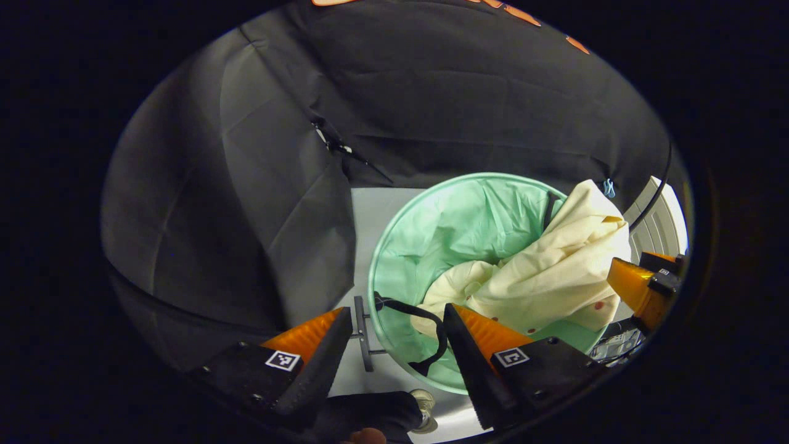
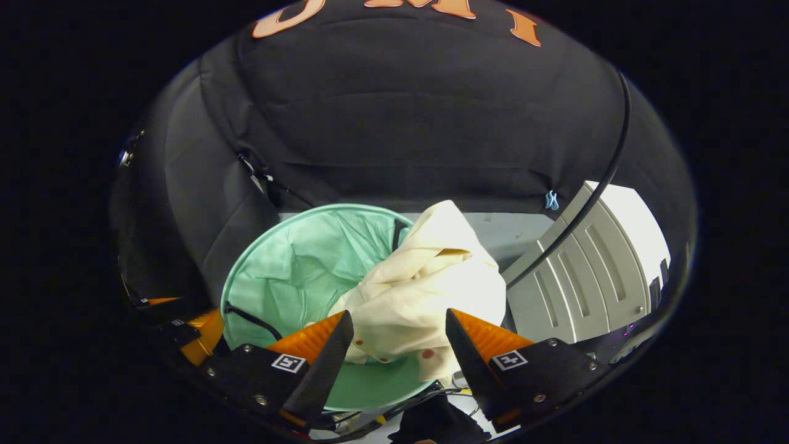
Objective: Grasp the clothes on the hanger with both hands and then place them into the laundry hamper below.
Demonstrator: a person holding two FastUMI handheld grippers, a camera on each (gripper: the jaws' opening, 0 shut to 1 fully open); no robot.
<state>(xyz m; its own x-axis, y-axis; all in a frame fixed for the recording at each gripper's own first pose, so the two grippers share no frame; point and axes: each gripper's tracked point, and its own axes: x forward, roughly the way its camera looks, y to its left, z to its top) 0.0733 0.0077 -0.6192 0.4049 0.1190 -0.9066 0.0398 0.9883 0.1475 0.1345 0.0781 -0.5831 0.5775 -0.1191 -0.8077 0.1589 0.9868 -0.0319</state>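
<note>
A cream garment [image 1: 555, 265] with small red dots lies crumpled in the mint-green laundry hamper [image 1: 431, 234], draped over its right rim. My left gripper [image 1: 397, 317] hangs open above the hamper's near edge, nothing between its fingers. The other gripper [image 1: 641, 287] shows at the right, beside the garment. In the right gripper view the same garment [image 2: 419, 290] sits in the hamper [image 2: 290, 265], piled against its right side. My right gripper [image 2: 399, 320] is open just above the cloth, its fingers apart and not pressing on it. The left gripper [image 2: 191, 336] shows at the lower left.
Black cloth walls the booth behind and to the left. A white ribbed unit [image 2: 585, 271] stands right of the hamper, with a black cable [image 2: 592, 185] running over it. The hamper's black handle strap [image 1: 425, 327] hangs at the near rim. A small metal stand [image 1: 363, 333] sits on the pale floor.
</note>
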